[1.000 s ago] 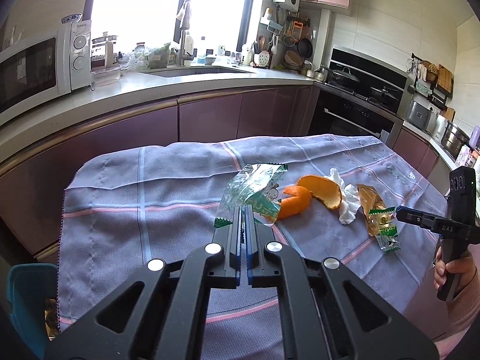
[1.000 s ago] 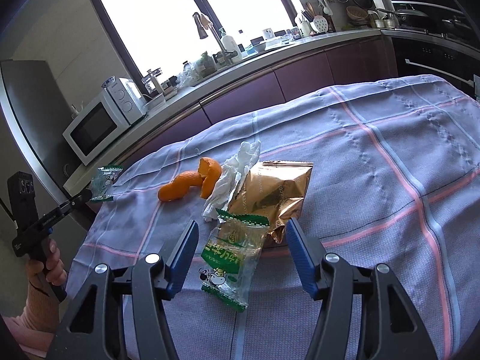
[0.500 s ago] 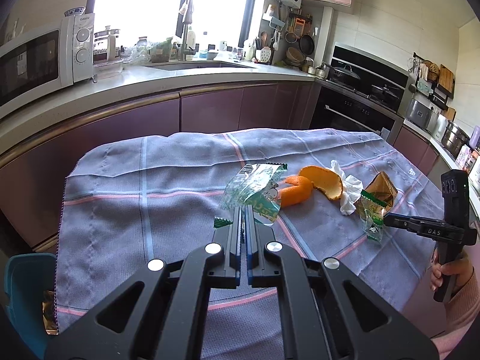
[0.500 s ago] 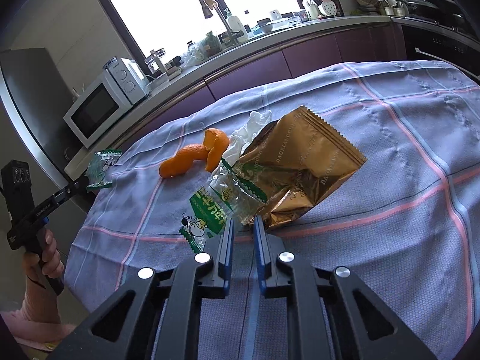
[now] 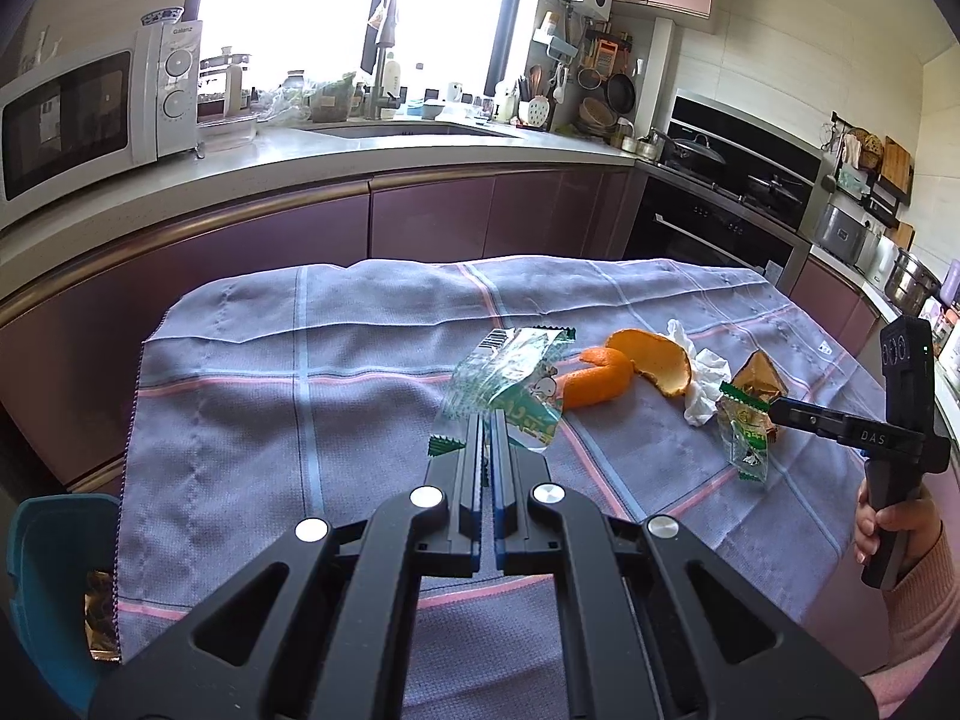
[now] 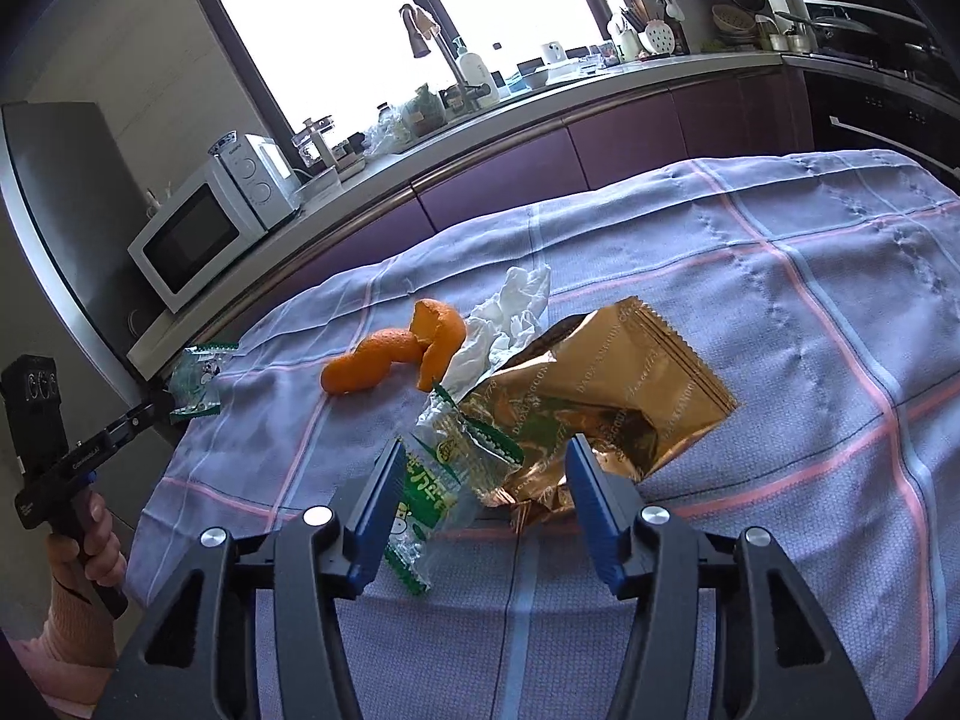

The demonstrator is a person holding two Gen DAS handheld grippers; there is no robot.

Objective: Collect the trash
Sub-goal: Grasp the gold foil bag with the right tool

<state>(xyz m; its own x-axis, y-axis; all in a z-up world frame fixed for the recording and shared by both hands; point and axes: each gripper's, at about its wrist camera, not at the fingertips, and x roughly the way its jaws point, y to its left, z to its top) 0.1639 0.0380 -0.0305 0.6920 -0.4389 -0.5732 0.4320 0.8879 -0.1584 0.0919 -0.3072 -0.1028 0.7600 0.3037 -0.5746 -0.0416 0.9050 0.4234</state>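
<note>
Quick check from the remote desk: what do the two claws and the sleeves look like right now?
Both claws, left and right, are matte black linkage frames with silver pivot rivets and blue-padded fingers. Each has a black pistol-style handle; one bears white lettering. Pink knit sleeves cover both wrists.

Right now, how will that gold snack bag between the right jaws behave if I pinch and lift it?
The gold bag looks empty and crumpled, so probably light and floppy. Its shiny foil may slip from the opening right gripper.
</note>
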